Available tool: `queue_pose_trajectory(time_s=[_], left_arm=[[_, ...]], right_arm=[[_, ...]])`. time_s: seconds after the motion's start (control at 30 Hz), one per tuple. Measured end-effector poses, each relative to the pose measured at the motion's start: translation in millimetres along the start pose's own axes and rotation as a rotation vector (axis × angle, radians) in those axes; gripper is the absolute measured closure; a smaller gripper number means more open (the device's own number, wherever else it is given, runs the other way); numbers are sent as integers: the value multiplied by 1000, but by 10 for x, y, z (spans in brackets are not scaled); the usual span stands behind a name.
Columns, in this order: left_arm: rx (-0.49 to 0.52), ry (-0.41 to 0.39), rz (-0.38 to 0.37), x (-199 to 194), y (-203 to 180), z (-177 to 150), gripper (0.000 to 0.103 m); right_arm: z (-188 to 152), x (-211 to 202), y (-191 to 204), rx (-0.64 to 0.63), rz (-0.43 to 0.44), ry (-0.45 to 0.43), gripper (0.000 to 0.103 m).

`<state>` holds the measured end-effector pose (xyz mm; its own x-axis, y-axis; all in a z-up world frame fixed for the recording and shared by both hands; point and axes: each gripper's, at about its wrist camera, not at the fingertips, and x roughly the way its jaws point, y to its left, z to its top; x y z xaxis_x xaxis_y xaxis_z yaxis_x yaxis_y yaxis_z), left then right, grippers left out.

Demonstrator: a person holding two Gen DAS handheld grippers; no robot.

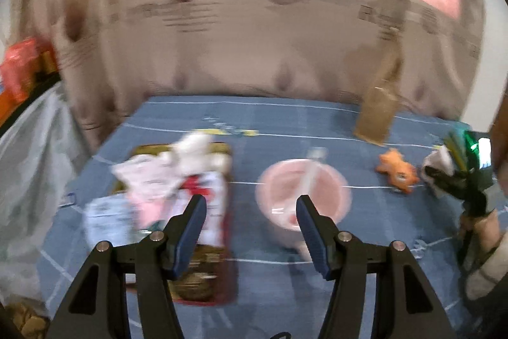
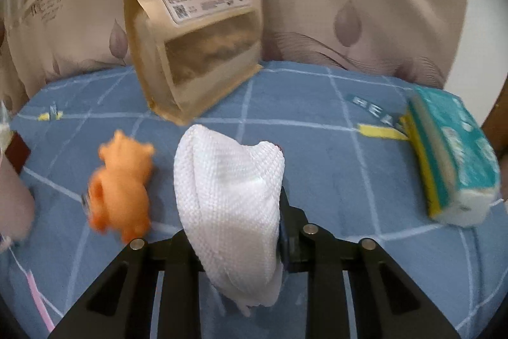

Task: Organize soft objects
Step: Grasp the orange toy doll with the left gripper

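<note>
A: Your right gripper has its jaws pinched narrow on the white knitted cloth; the fabric bulges up between them and hangs out below, so the hold looks firm enough to carry.

B: And the left?

A: Your left gripper stands with jaws wide and nothing between them. It hovers above the pink bowl, free to take the next piece.

B: Where are the other soft things?

A: The orange plush toy lies just left of the cloth on the blue checked bedspread, loose and within easy reach. Farther left, seen from the left wrist, a heap of pale cloths sits on a tray; that looks like the collecting spot, though blur makes the pieces hard to tell apart.

B: Anything in the way?

A: The brown snack pouch stands upright at the far side against the curtain, and a tissue pack lies to the right, well apart from the cloth.
</note>
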<state>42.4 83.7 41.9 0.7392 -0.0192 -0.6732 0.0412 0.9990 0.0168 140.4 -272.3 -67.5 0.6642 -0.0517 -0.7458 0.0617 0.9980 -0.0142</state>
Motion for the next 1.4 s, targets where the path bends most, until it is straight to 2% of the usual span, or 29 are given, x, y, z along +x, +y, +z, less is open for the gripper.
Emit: queue_pose_trajectory(time_s=[0.2, 0.43, 0.57, 0.67, 0.9, 1.13, 1.4], left_arm=[[44, 56, -126, 183, -682, 130, 43], [82, 102, -201, 428, -1408, 342, 43], [79, 154, -238, 658, -1722, 456, 43], [69, 221, -266, 887, -1938, 544, 43], [0, 351, -268, 1439, -2193, 713, 43], [-26, 409, -233, 1830, -2288, 719, 43], [-30, 468, -205, 2113, -2365, 544, 43]], right_arm=[[-244, -186, -233, 26, -5, -13, 80], [-268, -180, -250, 41, 17, -10, 80], [-266, -171, -269, 50, 31, -11, 80], [-272, -165, -293, 66, 48, -10, 80], [-281, -151, -313, 88, 73, -8, 80], [-282, -134, -315, 87, 86, -1, 80], [-290, -126, -334, 102, 102, 5, 80]])
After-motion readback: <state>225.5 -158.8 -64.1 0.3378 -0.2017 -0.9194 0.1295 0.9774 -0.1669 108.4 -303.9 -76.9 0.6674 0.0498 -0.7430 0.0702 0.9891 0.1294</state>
